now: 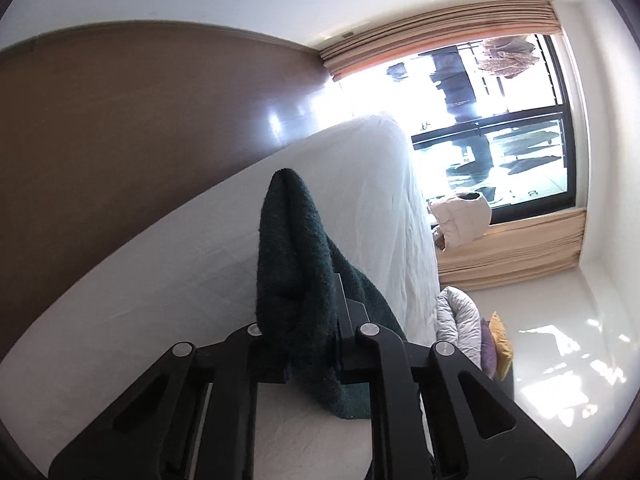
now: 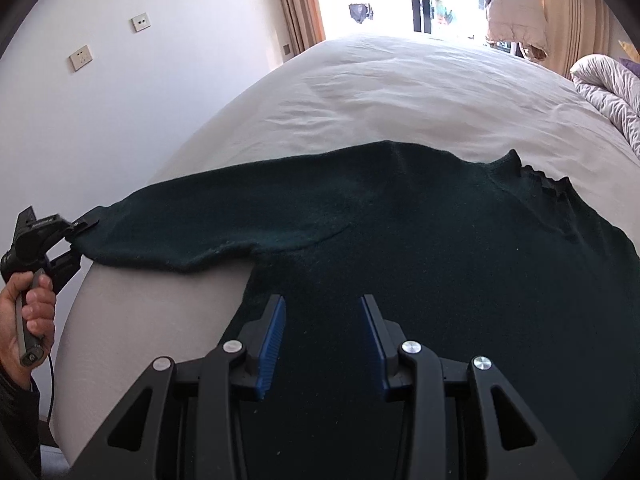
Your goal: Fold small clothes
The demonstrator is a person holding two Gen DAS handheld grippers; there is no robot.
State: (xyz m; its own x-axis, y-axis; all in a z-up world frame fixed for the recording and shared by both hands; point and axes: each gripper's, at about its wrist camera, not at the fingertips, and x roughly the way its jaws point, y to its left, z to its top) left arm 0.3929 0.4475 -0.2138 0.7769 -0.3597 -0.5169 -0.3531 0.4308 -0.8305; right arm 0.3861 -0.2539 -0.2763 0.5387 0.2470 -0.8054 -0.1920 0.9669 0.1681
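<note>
A dark green knit sweater (image 2: 420, 240) lies spread on the white bed (image 2: 400, 92), its collar to the right and one sleeve (image 2: 208, 216) stretched out to the left. My left gripper (image 2: 86, 226) is shut on the cuff of that sleeve at the bed's left edge. In the left wrist view the sleeve cloth (image 1: 296, 256) bunches up between the fingers of the left gripper (image 1: 312, 320). My right gripper (image 2: 323, 320) is open, its blue pads (image 2: 276, 340) hovering over the sweater's body near the armpit.
A grey quilt (image 2: 612, 92) lies at the bed's right edge. A beige jacket (image 2: 516, 16) hangs by the window. A brown headboard wall (image 1: 120, 128) runs beside the bed. Wall sockets (image 2: 80, 57) are on the left wall.
</note>
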